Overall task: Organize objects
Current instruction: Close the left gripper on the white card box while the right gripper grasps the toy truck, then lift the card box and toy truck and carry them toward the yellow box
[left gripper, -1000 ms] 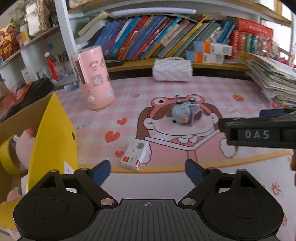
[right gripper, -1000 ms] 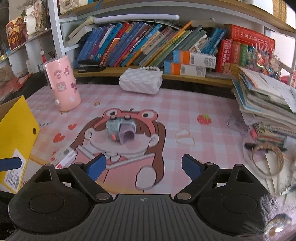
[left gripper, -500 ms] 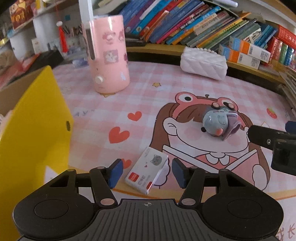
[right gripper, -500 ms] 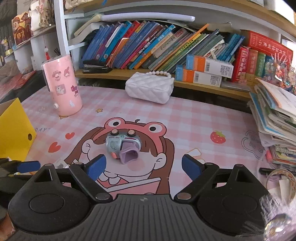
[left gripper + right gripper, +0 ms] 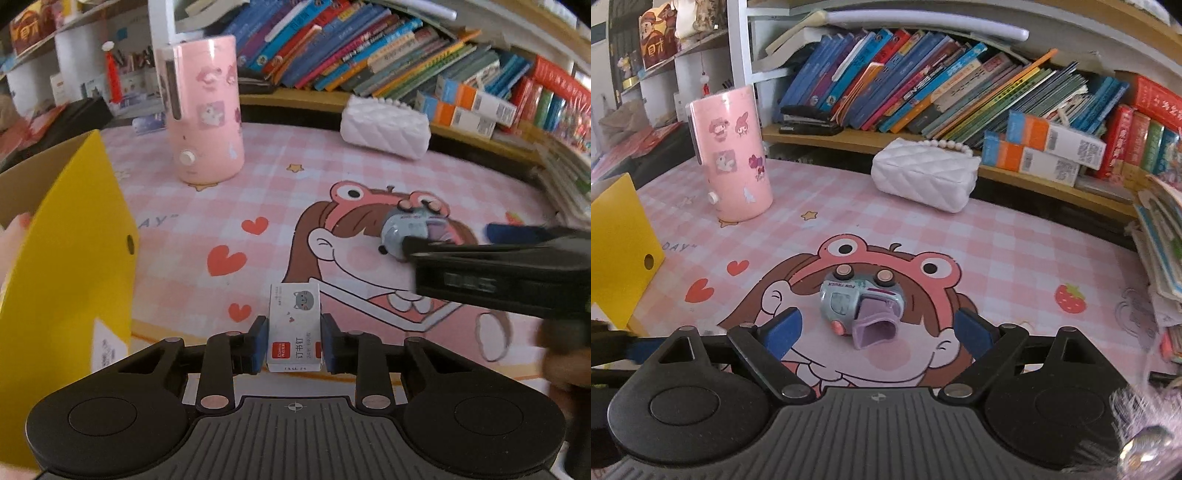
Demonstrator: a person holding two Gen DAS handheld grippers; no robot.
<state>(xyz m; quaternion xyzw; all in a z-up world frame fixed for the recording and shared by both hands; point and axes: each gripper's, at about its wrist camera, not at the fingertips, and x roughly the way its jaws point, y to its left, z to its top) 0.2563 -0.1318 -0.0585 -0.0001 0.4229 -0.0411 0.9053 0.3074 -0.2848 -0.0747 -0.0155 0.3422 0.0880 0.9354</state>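
my left hand-held gripper (image 5: 294,343) is closing on the small white box (image 5: 294,326), which lies flat on the tabletop (image 5: 332,177); both blue pads (image 5: 259,343) sit against its long sides. my right hand-held gripper (image 5: 873,334) stands wide open, the grey toy truck (image 5: 862,304) between its fingers, untouched. a yellow box (image 5: 70,258) stands at the left, a pink cylinder (image 5: 203,107) behind.

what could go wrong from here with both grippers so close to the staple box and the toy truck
1. The left gripper is closing on the staple box only at its near end, so the box may tilt or slip when lifted.
2. The toy truck lies on its side between the open right gripper fingers; its rounded body could roll or squirt out.
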